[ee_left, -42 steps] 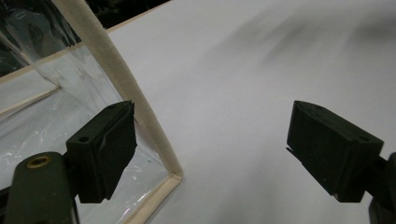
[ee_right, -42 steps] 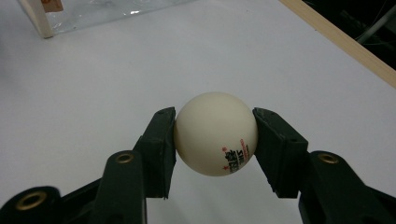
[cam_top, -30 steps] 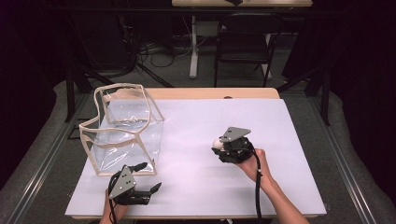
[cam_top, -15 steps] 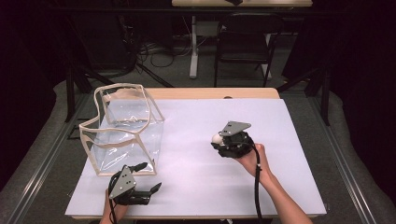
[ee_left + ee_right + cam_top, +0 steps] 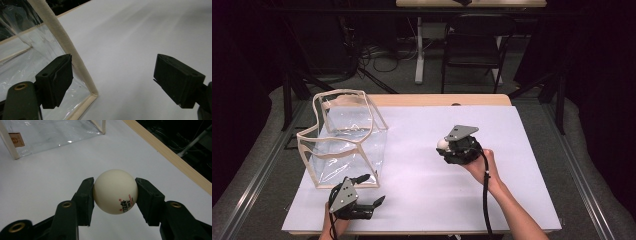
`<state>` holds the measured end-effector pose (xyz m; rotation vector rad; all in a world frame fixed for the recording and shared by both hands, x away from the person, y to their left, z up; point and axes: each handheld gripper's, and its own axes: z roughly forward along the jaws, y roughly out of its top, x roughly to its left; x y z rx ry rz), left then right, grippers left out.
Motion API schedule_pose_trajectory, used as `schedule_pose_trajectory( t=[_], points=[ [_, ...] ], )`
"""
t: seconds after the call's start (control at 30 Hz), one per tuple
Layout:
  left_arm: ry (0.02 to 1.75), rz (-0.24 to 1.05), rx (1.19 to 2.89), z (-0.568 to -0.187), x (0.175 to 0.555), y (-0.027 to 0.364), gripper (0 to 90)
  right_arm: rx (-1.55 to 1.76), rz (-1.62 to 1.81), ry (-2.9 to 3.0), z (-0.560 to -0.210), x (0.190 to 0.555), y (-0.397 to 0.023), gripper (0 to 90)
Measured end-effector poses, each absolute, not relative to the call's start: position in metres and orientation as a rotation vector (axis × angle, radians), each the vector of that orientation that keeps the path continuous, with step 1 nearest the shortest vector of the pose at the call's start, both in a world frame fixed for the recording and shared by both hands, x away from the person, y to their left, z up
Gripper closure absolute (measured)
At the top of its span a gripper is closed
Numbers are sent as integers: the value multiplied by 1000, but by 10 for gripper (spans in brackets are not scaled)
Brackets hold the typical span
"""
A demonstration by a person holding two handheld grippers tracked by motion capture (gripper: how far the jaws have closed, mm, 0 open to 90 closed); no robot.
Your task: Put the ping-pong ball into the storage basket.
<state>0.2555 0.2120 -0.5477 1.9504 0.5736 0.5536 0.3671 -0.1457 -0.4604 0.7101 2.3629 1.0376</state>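
Item: table-tennis ball [image 5: 115, 191], cream-white, with a small red-and-black print low on its near face. Location: clamped between the two pads of the right gripper [image 5: 115, 195], held clear above the table. Handling, as judged: very light, rigid but thin-shelled, smooth and round; likely to squirt out if squeezed off-centre, and to bounce and roll if dropped. Best taken as now, across its widest line, with gentle pressure.

Right gripper [image 5: 447, 147]: grasping the ball, carried in the person's right hand [image 5: 479, 162].

Left gripper [image 5: 112, 82]: jaws spread wide, nothing between them; its left pad sits just beside the bag's near corner seam, apart from it as far as can be told. In the high view it [image 5: 374, 192] rests near the table's near edge.

Clear plastic bag [image 5: 344, 142]: cream-trimmed, boxy, standing open-topped ahead and to the left of the ball; soft, crinkly walls.

Surface: white tabletop [image 5: 422, 185], flat and smooth, with a wooden edge [image 5: 170, 161] at the far side; a ball would roll freely here.

Room: dark, with a folding chair [image 5: 474, 37] and floor cables [image 5: 377, 50] beyond the table.
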Motion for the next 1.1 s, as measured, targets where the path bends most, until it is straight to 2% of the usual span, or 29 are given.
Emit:
schedule_pose_trajectory(
  t=[1.1],
  points=[
    [568, 550, 1952, -548, 256, 211, 159, 686, 1046, 2355, -442, 391, -131, 510]
  ],
)
